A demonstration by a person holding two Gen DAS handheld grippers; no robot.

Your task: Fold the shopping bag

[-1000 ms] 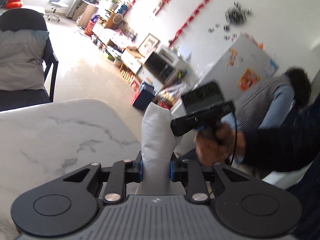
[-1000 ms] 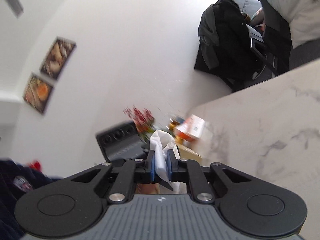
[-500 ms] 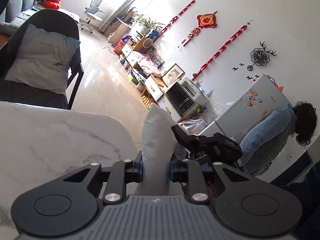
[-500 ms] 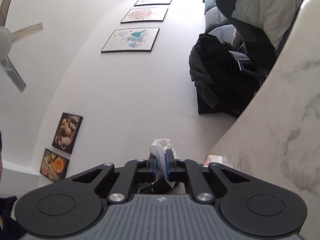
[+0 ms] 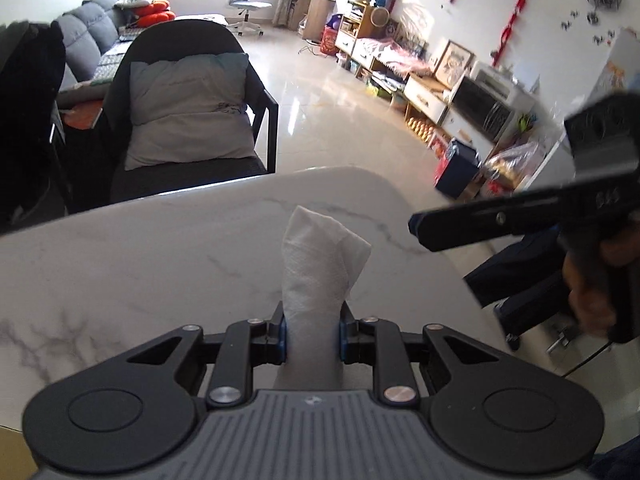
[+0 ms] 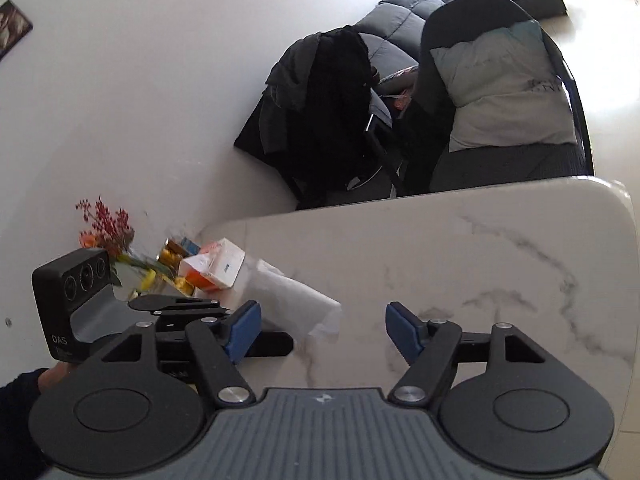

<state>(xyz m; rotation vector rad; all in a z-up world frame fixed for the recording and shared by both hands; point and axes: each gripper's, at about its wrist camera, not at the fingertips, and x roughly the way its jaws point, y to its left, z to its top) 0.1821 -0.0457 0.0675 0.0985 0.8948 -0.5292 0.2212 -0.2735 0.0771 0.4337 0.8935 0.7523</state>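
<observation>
A white shopping bag (image 5: 320,264), folded into a narrow bundle, sticks up from my left gripper (image 5: 312,332), which is shut on its lower part above the marble table (image 5: 160,264). In the right wrist view the same bag (image 6: 288,296) lies slanted over the table (image 6: 480,248), beside the left gripper's camera housing (image 6: 72,284). My right gripper (image 6: 322,328) has its jaws opening wide. The bag's free end lies just ahead of the left pad (image 6: 244,328), and neither pad presses on it. From the left wrist view the right gripper (image 5: 418,232) hangs to the right of the bag, apart from it.
A dark chair with a grey cushion (image 5: 188,108) stands behind the table's far edge, beside a chair draped with a black jacket (image 6: 320,100). A tissue box (image 6: 212,268) and red flowers (image 6: 104,224) sit at the table's far left corner. A hand (image 5: 588,292) holds the right gripper.
The right gripper let go of the bag's end, spread its jaws and drew back. The left gripper tipped down toward the table, still holding the bag.
</observation>
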